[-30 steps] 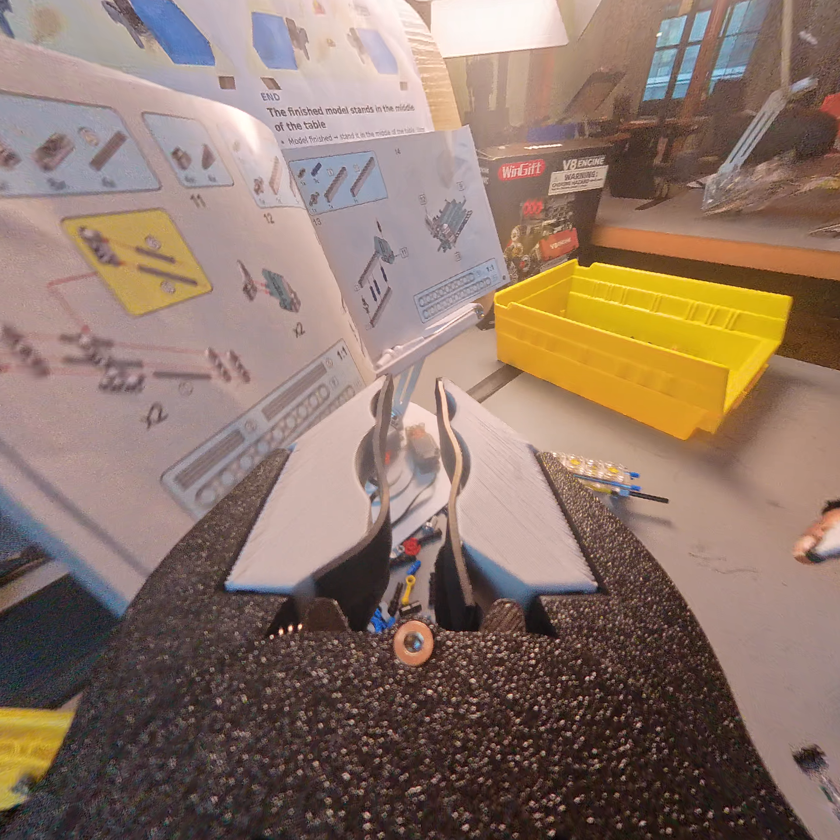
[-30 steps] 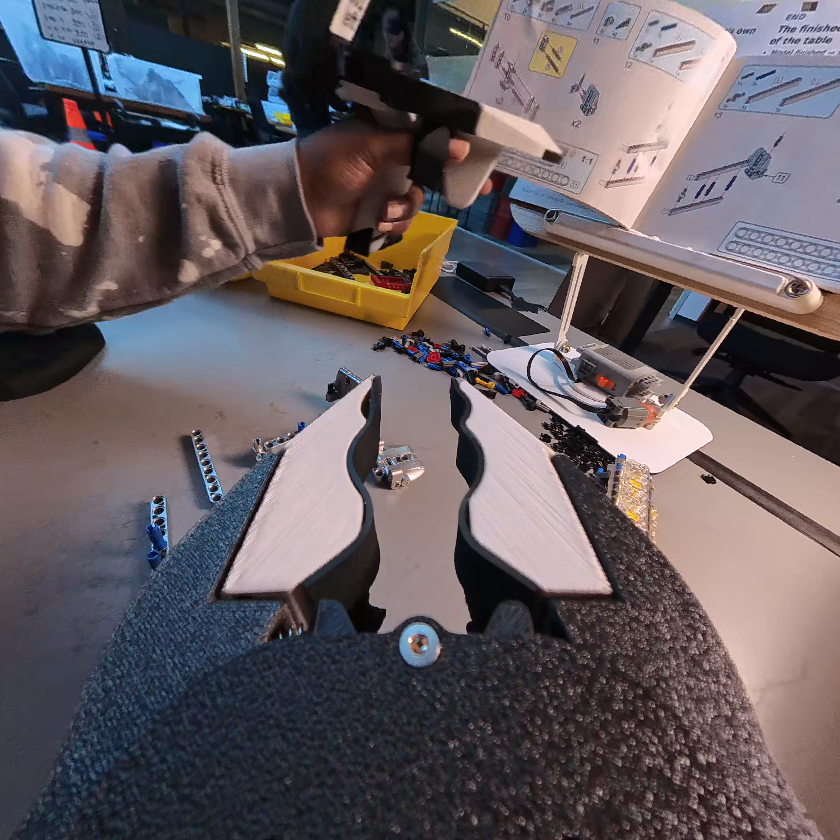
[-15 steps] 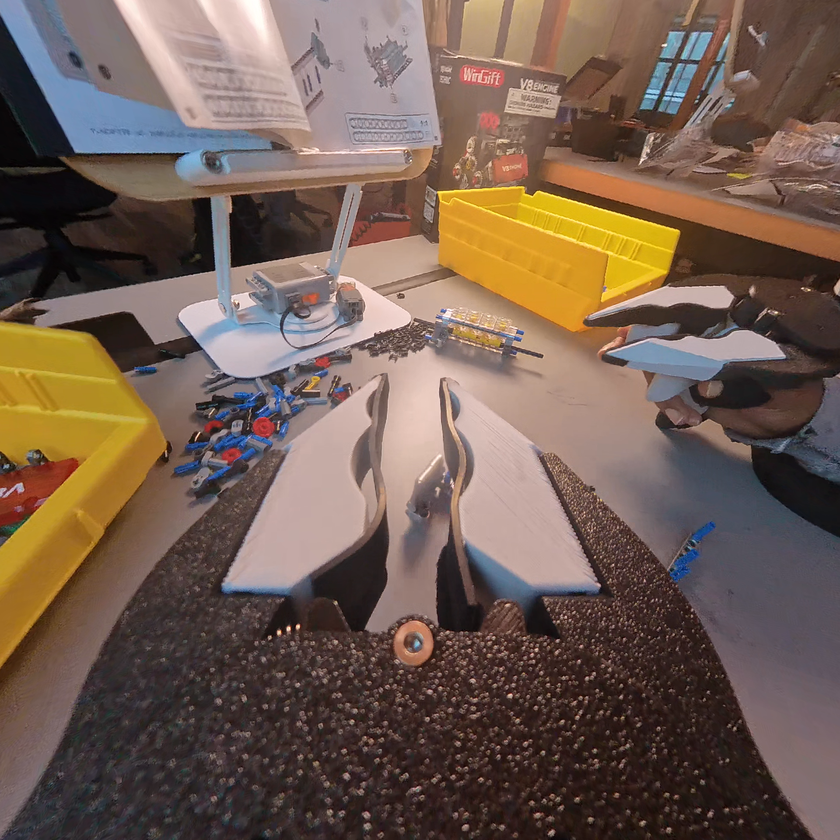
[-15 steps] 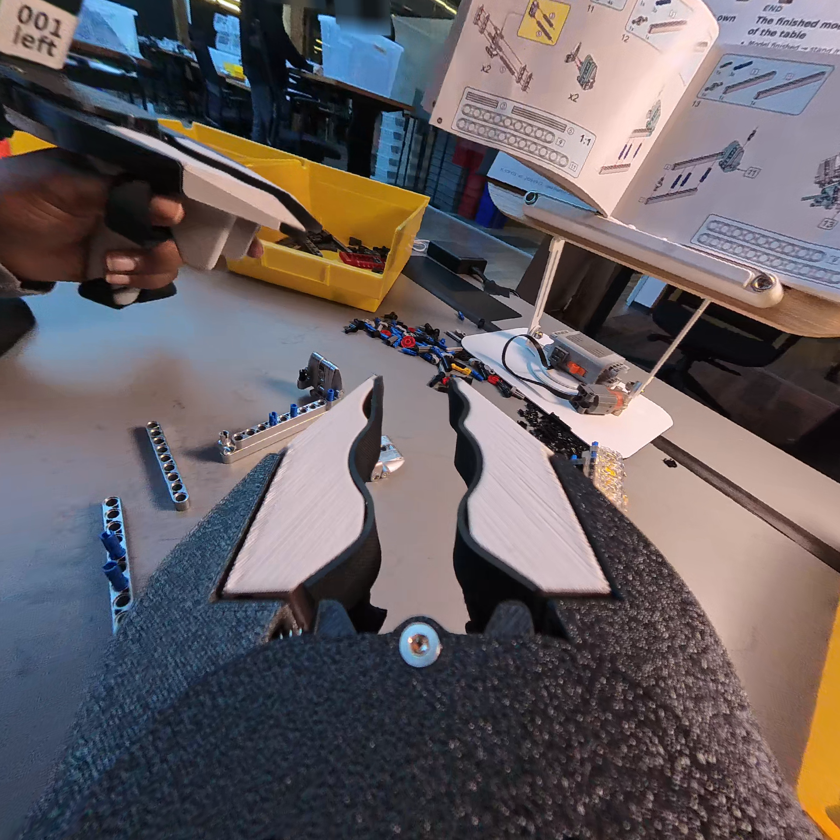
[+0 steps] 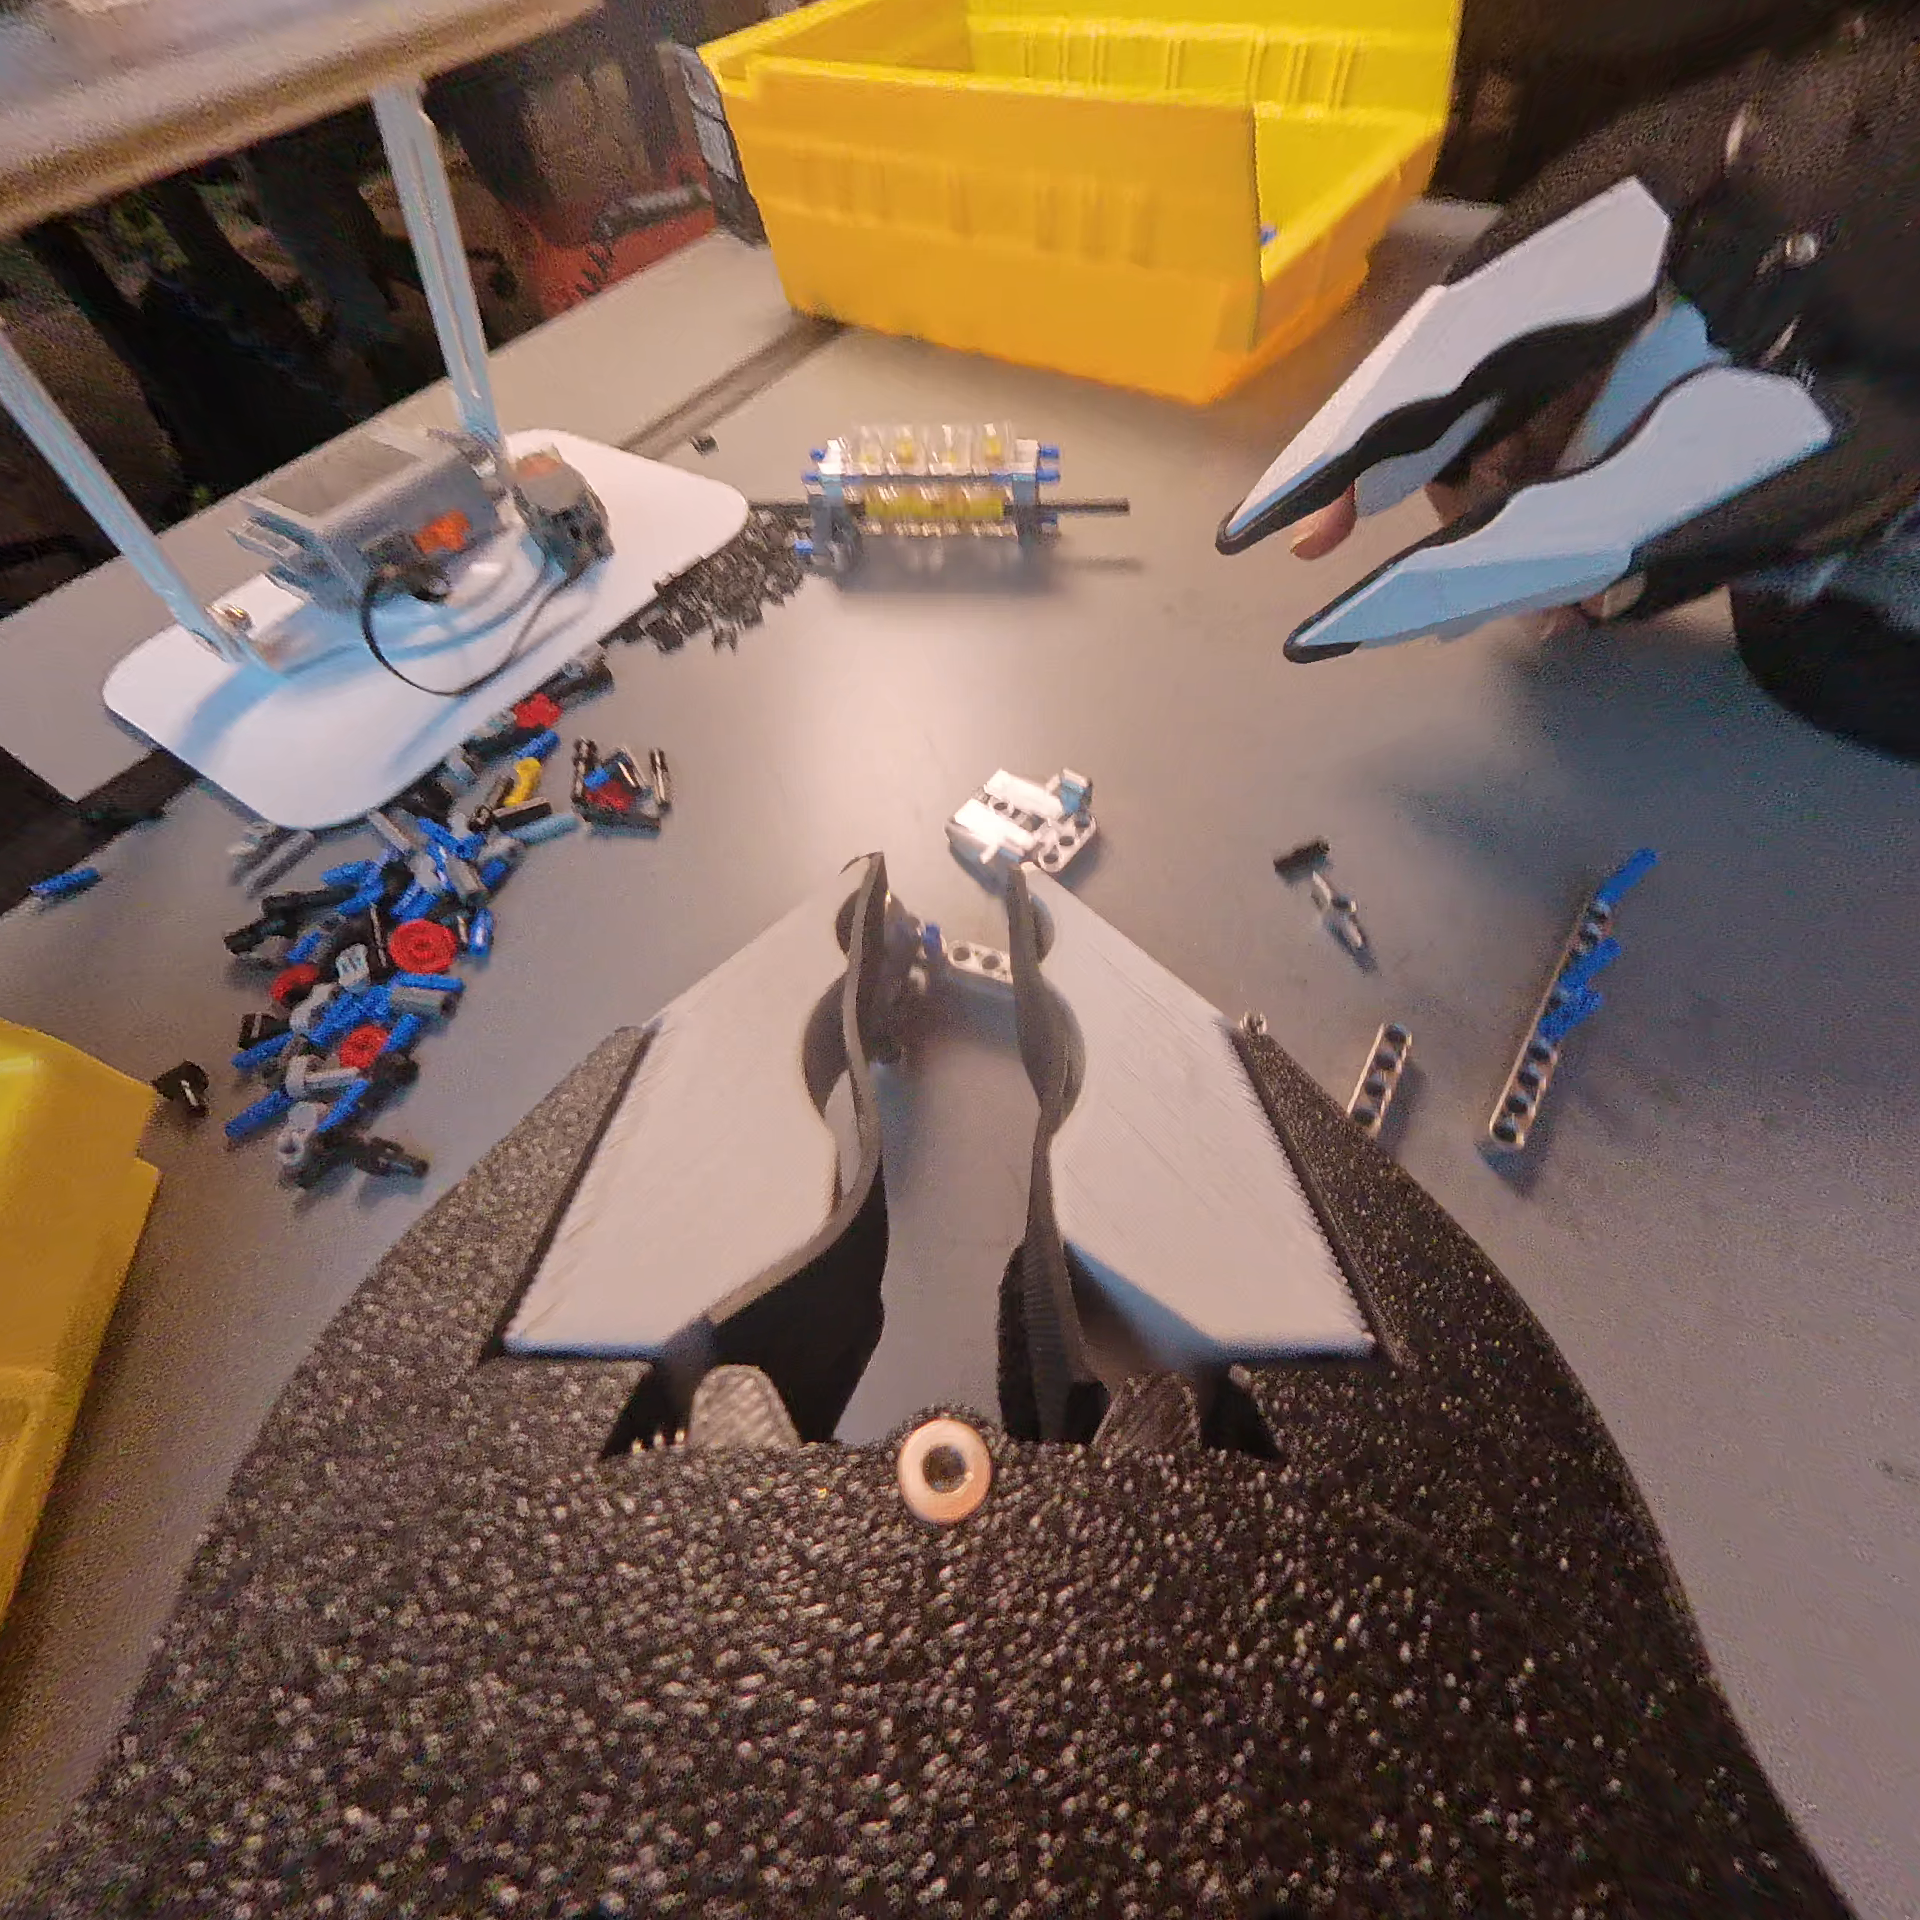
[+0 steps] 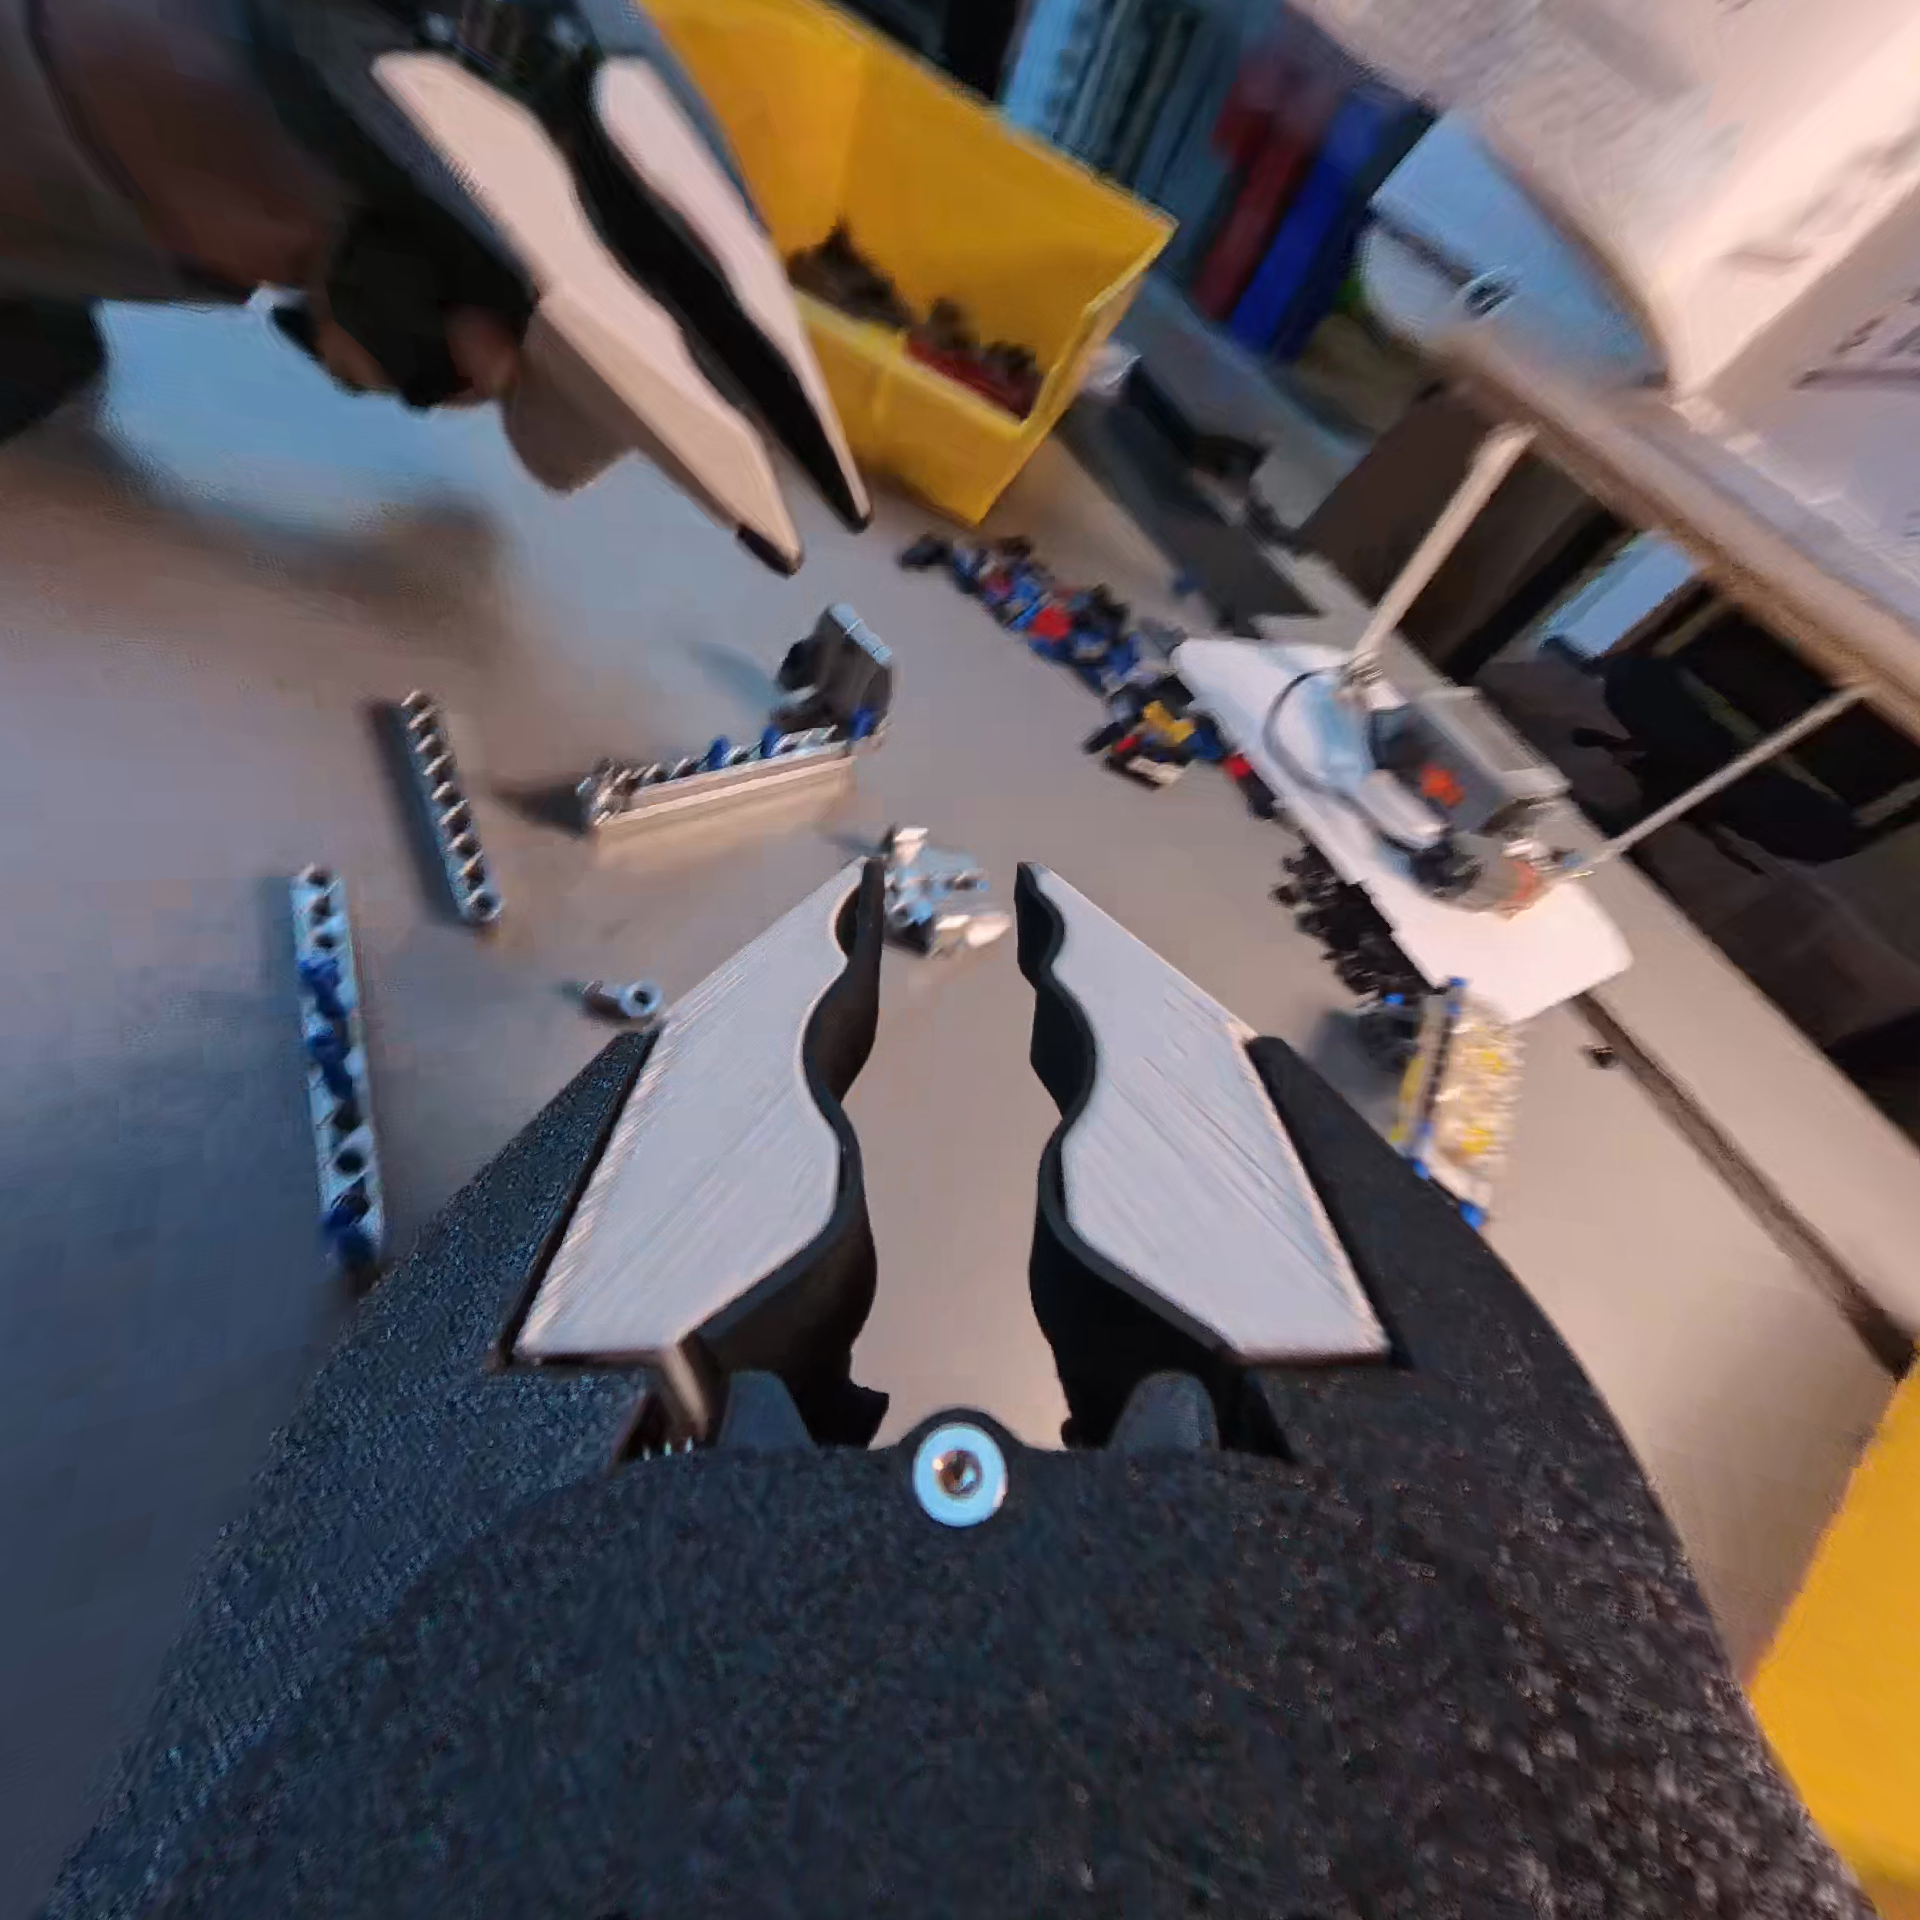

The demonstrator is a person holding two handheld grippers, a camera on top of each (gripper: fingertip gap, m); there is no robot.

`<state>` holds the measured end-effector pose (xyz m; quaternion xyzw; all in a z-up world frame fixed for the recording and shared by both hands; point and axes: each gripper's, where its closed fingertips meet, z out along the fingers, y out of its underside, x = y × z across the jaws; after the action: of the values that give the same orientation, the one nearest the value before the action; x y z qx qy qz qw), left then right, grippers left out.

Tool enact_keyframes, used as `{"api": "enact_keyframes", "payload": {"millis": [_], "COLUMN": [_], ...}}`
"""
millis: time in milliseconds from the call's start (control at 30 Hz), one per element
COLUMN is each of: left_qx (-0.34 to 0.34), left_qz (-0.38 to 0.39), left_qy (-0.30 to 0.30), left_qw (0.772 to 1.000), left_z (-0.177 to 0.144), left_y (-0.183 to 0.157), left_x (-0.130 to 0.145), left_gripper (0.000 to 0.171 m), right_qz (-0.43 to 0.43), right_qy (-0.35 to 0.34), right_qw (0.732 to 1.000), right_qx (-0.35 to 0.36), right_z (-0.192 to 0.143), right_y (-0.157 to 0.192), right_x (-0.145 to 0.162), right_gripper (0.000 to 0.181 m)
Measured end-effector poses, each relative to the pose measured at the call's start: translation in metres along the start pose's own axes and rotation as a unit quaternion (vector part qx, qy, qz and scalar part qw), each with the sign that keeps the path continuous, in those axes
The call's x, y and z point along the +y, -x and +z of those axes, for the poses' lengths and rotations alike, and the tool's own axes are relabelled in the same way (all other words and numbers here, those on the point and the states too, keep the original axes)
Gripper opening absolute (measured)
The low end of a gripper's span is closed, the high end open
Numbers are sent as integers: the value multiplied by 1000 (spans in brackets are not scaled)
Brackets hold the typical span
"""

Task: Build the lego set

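Grey plastic building pieces lie scattered on a worktable [image 5: 1143,675] beneath two hand-held grippers.

Left gripper [image 5: 945,883] hangs low, jaws apart and holding nothing, over a grey beam assembly [image 5: 971,961] lying between its tips. Right gripper [image 6: 948,883], jaws also apart and empty, points at a small grey block [image 6: 935,899] just beyond its tips. Loose pins [image 5: 384,966] are heaped to the left, pinned beams [image 5: 1558,997] lie to the right, and a clear-and-yellow built section [image 5: 930,483] stands farther off before a yellow bin [image 5: 1039,229]. Most pieces remain unjoined.
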<state>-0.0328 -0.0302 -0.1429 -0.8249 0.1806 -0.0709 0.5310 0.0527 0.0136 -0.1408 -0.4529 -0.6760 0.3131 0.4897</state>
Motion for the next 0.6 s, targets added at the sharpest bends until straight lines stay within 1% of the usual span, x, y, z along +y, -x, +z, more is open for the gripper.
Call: {"api": "enact_keyframes", "payload": {"millis": [67,100,133,200,267,367,400,467,600], "left_qx": [23,30,42,67,75,94,106,133,178], "left_qz": [20,29,32,28,32,32,29,22,17], "left_qy": [27,28,26,23,26,28,27,26,25], "left_qw": [999,999,998,997,996,995,994,991,984], "left_z": [-1,-1,-1,1,3,4,4,3,4], "left_y": [-8,-11,-15,-24,-29,-38,-42,-54,-77], "left_x": [15,16,15,13,14,16,15,14,11], "left_gripper": [21,22,19,19,18,18,18,17,15], "right_qz": [3,7,8,0,-11,-14,-18,-32,-41], "right_qy": [80,99,109,125,146,152,155,162,162], "right_qw": [990,982,978,971,964,959,958,955,958], "right_qx": [-113,-158,-180,-204,-220,-238,-242,-247,-235], "right_z": [-1,-3,-3,0,5,10,11,11,10], "right_y": [33,48,56,65,71,73,75,78,79], "right_x": [25,30,32,35,41,39,39,40,39], "right_gripper": [23,23,23,22,23,22,18,7,5]}}
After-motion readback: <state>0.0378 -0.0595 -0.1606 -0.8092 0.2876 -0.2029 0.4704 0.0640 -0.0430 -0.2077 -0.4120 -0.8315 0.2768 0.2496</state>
